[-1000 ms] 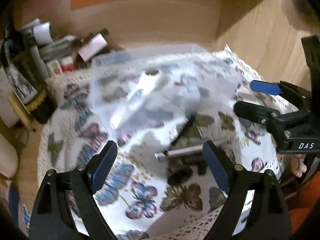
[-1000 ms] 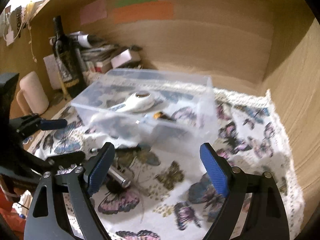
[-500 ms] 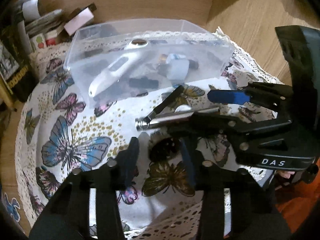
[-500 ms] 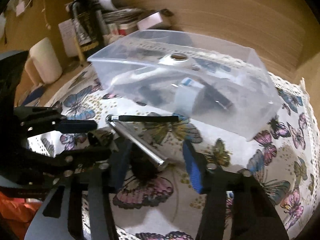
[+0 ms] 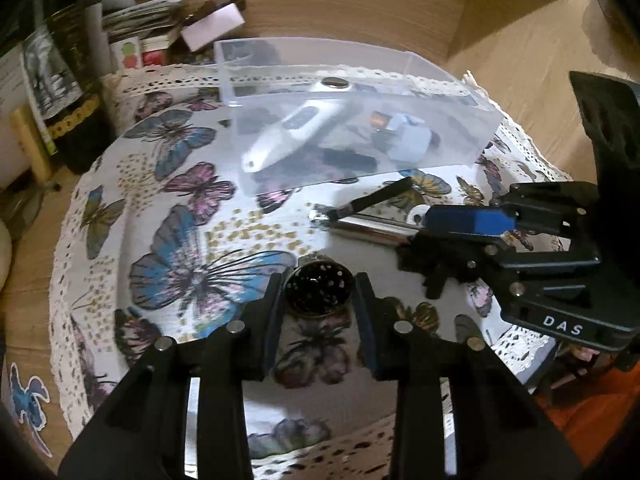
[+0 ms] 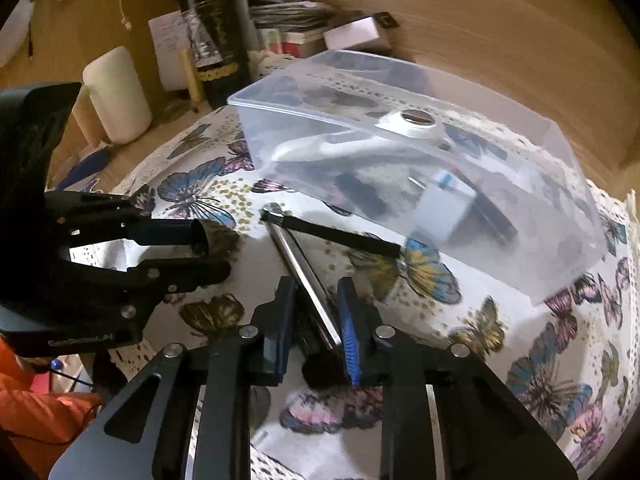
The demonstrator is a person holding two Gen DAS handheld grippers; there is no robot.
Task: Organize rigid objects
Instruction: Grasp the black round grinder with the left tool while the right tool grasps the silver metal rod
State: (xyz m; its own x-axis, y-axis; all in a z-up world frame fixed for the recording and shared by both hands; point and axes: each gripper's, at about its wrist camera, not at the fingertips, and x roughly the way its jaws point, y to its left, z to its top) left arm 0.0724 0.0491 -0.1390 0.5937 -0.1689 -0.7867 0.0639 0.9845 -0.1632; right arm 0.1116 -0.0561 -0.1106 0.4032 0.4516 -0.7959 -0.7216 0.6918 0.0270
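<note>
Grippers both closing at once on separate items. Left gripper [image 5: 318, 304] has its jaws nearly together around the round dark strainer-like disc [image 5: 319, 288], pads at its sides, disc on the butterfly cloth [image 5: 192, 264] in front of the clear bin [image 5: 360, 136]. Right gripper [image 6: 316, 312] is narrowing on the near end of the shiny metal rod [image 6: 296, 260], rod lying betw. the blue pads; the rod's far end meets the black-handled tool [image 6: 332, 232], which lies crosswise just in front of the bin.

To do the step well: let each pair of pads seat fully before lifting. Disc is round & prob. slick, so the grip should cross its widest part, else it may squirt out. Rod is held near one end, so it'll likely droop; lift it clear of the black tool w/o dragging that along, then carry over the bin wall.

Left view shows the disc's perforated face and how the pads flank it; right view shows it only edge-on. Right view alone shows the rod betw. its own pads; in left view that grip is hidden behind the black fingers. Bin already holds a white thermometer-like device [image 5: 296, 128] & a small pale box [image 6: 444, 212]
</note>
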